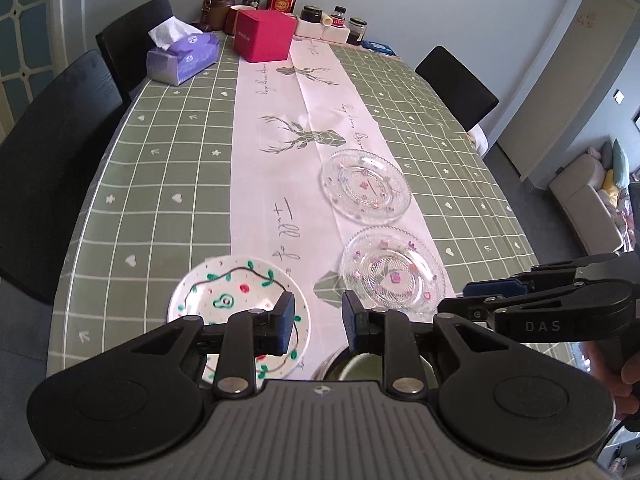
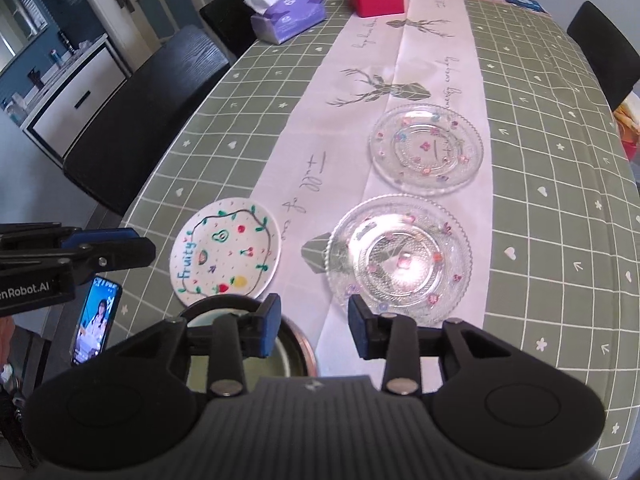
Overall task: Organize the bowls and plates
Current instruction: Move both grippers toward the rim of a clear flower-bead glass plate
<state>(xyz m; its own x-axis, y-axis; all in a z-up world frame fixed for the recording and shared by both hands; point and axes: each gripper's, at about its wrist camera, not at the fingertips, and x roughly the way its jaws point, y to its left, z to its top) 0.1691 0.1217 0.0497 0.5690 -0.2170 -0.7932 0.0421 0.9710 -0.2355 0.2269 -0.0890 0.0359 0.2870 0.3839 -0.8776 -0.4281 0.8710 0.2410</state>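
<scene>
Table: green checked cloth (image 2: 560, 216) with a pale runner printed with deer (image 2: 384, 80); crockery is grouped at the near end.
Plates: a white round ceramic plate painted with fruit and the word "Fruity" (image 2: 226, 250) lies flat at near left; a clear patterned glass plate with small coloured flowers (image 2: 398, 256) lies near right, and a second, similar clear glass plate (image 2: 426, 148) lies just beyond it, apart.
Bowl: a dark-rimmed bowl with a pale green inside (image 2: 240, 360) sits nearest, partly hidden beneath the right gripper's fingers; it is seen just beside the painted plate, contact not resolved.
Left gripper (image 1: 318, 320): fingers spread, nothing pinched; held above the painted plate's near edge and the bowl.
Right gripper (image 2: 312, 326): fingers spread, nothing between the pads; held over the bowl's rim and the gap towards the nearer glass plate.
Step judged: both tools appear free, so a fresh pick is probably due.
Method advised: like should be stacked with like. A glass plate is best taken by its raised rim, pads closed squarely across the edge, lifted level, and lowered centred onto its twin.
Caution: glass rims are slick; a shallow bite may slip. The bowl should be set on last.
Bystander item: a lit phone (image 2: 94, 320) lies at the table edge, best avoided.
</scene>
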